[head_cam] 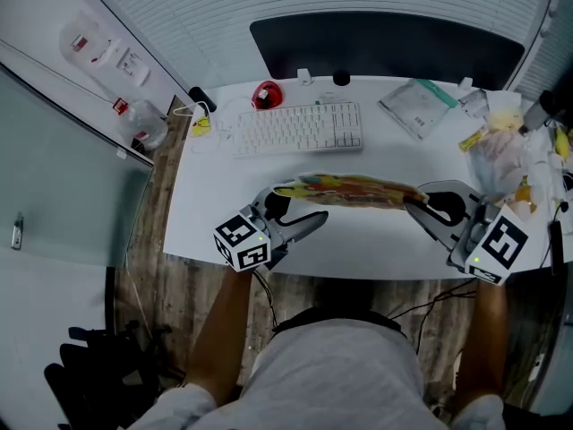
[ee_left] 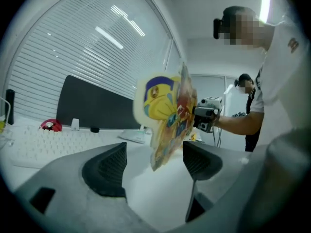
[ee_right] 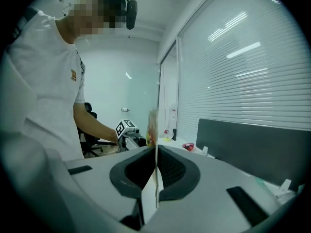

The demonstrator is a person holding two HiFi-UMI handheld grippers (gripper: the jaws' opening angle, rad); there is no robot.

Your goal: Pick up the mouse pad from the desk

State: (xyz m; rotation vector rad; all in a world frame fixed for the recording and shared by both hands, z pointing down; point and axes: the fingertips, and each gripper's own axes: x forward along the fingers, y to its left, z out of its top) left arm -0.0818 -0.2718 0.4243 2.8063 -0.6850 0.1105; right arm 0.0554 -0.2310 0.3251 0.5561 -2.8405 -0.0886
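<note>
one edgewise mouse pad [head_cam: 354, 189] runs sideways, right gripper [head_cam: 414, 201] pinching, left gripper [head_cam: 301, 204] jaws spread.

Both raised, tips turned inward.
Left gripper [head_cam: 300, 207] gaping, pads [ee_left: 104, 169] clear of the mouse pad [head_cam: 354, 189] between them; right gripper [head_cam: 418, 202] pinched tight on its other edge; bare forearms [head_cam: 226, 325] stretched forward.
</note>
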